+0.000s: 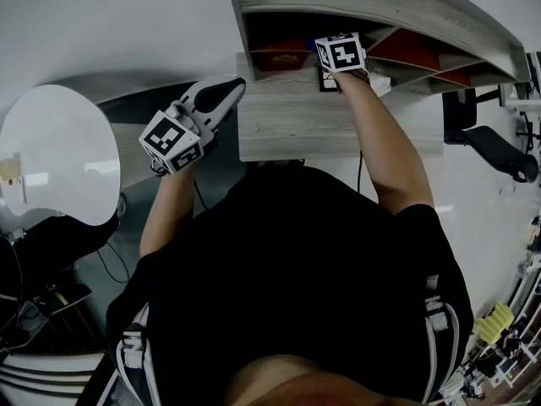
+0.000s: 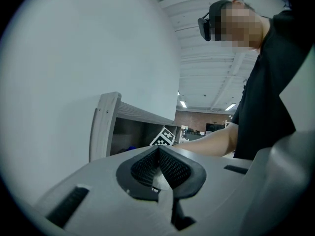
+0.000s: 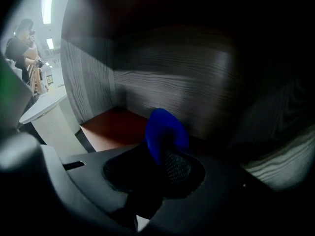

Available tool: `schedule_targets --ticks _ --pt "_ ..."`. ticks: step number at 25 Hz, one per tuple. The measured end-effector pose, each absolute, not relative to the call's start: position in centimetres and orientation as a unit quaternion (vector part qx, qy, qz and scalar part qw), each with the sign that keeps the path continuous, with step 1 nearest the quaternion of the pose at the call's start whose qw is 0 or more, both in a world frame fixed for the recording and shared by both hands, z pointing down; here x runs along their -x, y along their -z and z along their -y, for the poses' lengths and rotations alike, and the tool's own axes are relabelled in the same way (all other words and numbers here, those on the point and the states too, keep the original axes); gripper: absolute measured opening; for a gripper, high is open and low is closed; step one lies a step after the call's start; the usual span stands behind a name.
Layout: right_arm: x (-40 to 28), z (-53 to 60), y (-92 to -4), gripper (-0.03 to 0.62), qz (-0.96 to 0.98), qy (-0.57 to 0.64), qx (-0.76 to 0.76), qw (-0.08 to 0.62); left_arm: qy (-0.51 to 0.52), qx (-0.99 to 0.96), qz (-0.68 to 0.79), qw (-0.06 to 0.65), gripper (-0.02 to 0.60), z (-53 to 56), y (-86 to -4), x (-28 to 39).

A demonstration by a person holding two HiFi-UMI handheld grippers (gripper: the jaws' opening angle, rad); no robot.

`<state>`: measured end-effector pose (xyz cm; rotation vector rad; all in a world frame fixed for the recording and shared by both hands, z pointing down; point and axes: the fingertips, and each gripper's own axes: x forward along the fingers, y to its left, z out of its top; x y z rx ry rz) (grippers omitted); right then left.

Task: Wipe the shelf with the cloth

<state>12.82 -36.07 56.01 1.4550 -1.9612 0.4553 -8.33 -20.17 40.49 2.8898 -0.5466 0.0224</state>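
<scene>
Head view: grey wood-grain shelf (image 1: 338,125) at 12 o'clock, with the right gripper (image 1: 342,56) reaching into an upper compartment. The left gripper (image 1: 221,94) sits at 10 o'clock, just beside the shelf's left edge.
Left gripper view: left gripper (image 2: 158,167), jaws pressed together on nothing.
Right gripper view: right gripper (image 3: 165,168), jaws clamped on the blue cloth (image 3: 165,134), which is bunched at 12 o'clock above them inside the compartment. The cloth is judged light, soft and limp, best pinched at a gathered fold so a loose pad meets the board.
</scene>
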Motion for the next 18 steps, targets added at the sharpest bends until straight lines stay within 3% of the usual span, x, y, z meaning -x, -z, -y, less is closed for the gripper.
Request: schedule_targets --ticks 18 --pt "-16.9 34.4 -55.8 0.089 0.714 -0.188 -0.593 0.323 -0.014 -0.983 0.161 0.092 0.017 19.4 -40.1 6.7"
